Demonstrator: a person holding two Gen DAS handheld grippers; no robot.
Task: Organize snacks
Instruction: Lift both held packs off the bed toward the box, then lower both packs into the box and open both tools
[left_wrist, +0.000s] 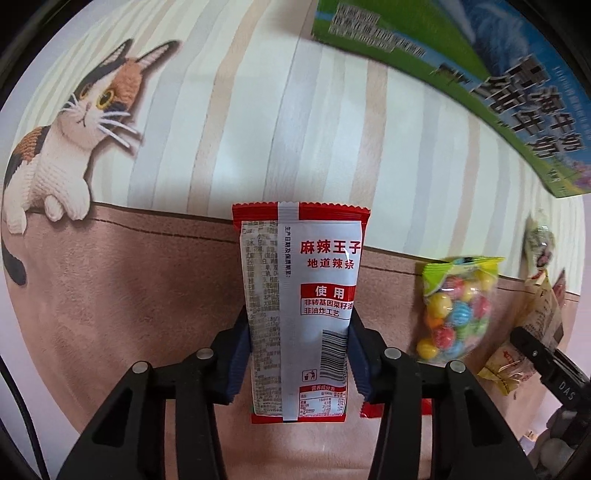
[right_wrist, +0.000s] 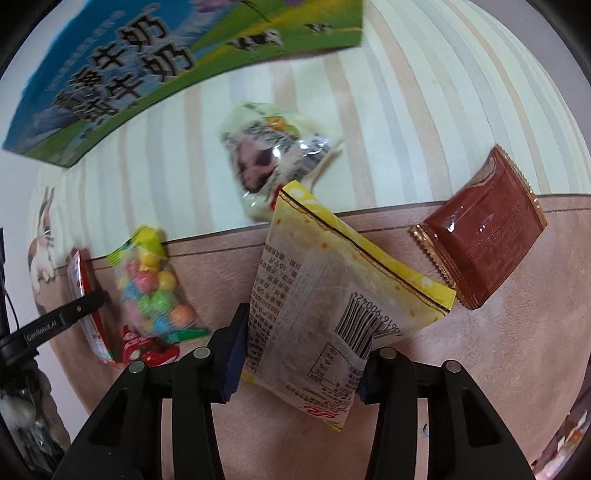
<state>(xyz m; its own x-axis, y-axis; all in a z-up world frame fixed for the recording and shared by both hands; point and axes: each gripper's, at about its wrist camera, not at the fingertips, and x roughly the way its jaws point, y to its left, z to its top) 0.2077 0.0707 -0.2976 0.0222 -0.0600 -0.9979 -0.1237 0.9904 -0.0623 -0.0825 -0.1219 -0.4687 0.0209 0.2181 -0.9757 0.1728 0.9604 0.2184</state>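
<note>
My left gripper (left_wrist: 298, 354) is shut on a red and white spicy-strip packet (left_wrist: 301, 295) and holds it upright above the table mat. My right gripper (right_wrist: 301, 354) is shut on a yellow and white snack packet (right_wrist: 332, 306), tilted, above the mat. A bag of coloured candy balls (left_wrist: 456, 306) lies to the right of the left gripper; it also shows in the right wrist view (right_wrist: 151, 284). A brown foil packet (right_wrist: 484, 229) and a pale green wrapped snack (right_wrist: 273, 155) lie on the mat. The red packet also shows edge-on at the left of the right wrist view (right_wrist: 86, 306).
A green and blue milk carton box (left_wrist: 480, 66) stands at the far side; it also shows in the right wrist view (right_wrist: 147, 62). A small red wrapper (right_wrist: 151, 347) lies under the candy bag. The mat (left_wrist: 147, 295) has a cat picture (left_wrist: 66, 147) at the left.
</note>
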